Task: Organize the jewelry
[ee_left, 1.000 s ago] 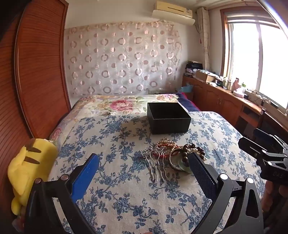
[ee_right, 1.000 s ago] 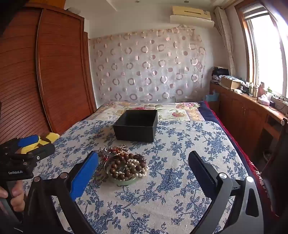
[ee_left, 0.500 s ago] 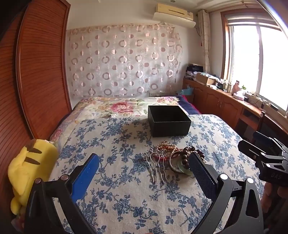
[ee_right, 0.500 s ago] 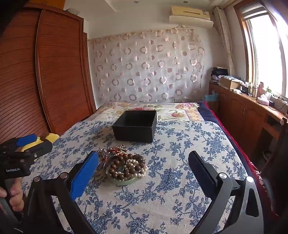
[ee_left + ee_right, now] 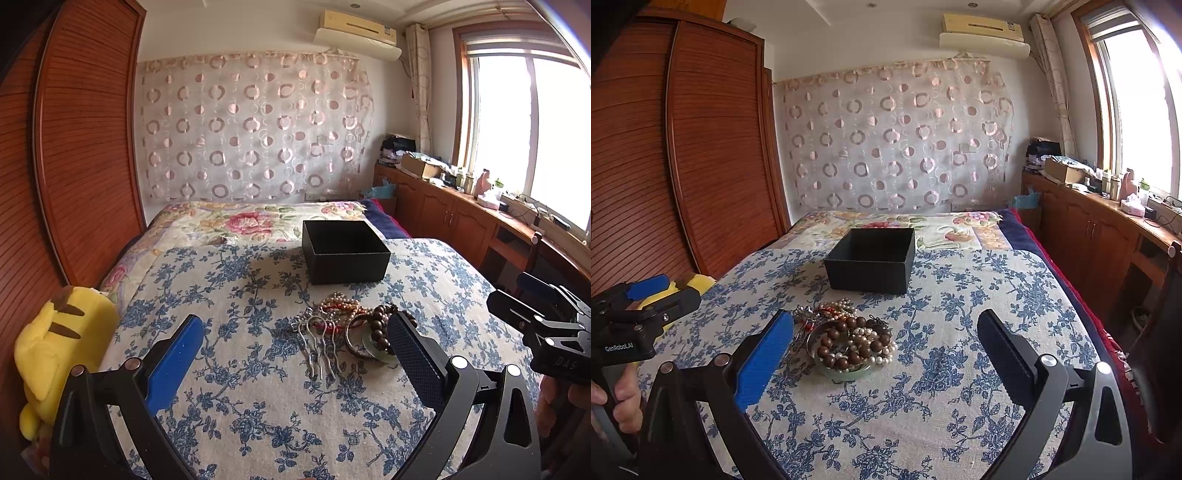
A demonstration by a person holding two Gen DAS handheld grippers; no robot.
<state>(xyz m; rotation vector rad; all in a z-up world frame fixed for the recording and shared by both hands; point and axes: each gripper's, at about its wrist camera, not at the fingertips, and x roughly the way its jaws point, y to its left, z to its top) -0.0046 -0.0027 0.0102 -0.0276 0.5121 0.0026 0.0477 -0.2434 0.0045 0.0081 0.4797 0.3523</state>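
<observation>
Both my left gripper (image 5: 295, 354) and right gripper (image 5: 886, 350) hold their fingers wide open, empty. All the jewelry (image 5: 849, 338) sits piled on the bed, just in front of the black box (image 5: 871, 264), ready for picking up.

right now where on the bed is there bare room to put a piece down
Free: the blue floral bedspread right of the jewelry pile, out to the bed's edge, and the near strip in front of both open claws. Also left of the pile toward the yellow plush. Crowded: the narrow gap between the pile and the black box.
</observation>
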